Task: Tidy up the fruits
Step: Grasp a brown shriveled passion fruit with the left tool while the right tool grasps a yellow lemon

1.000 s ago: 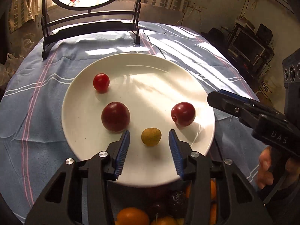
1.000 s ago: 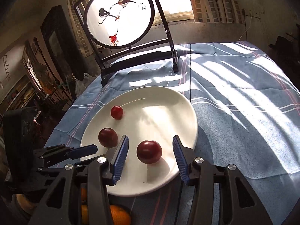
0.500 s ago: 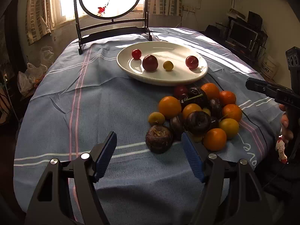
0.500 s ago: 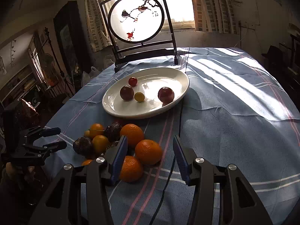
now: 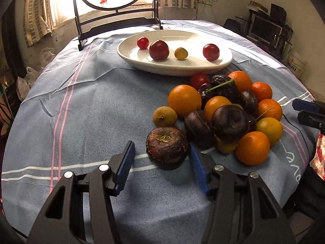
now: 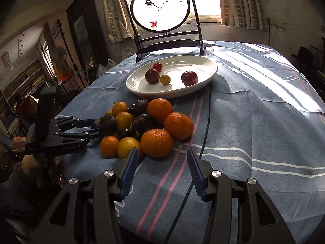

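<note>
Brown fruit [image 5: 167, 147] between left gripper [image 5: 161, 167] fingers

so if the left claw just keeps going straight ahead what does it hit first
Most likely the wrinkled dark brown fruit, which sits between the open left claw fingers, its right side close to the right finger. Behind it lies the fruit pile, though depth is hard to judge.

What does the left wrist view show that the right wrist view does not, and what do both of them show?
Only the left wrist view shows the wrinkled dark brown fruit between the open left gripper fingers, and a monitor by the wall. Only the right wrist view shows the hand holding the left gripper, and shelves. Both show the white plate with four fruits, the fruit pile and the round screen.
</note>
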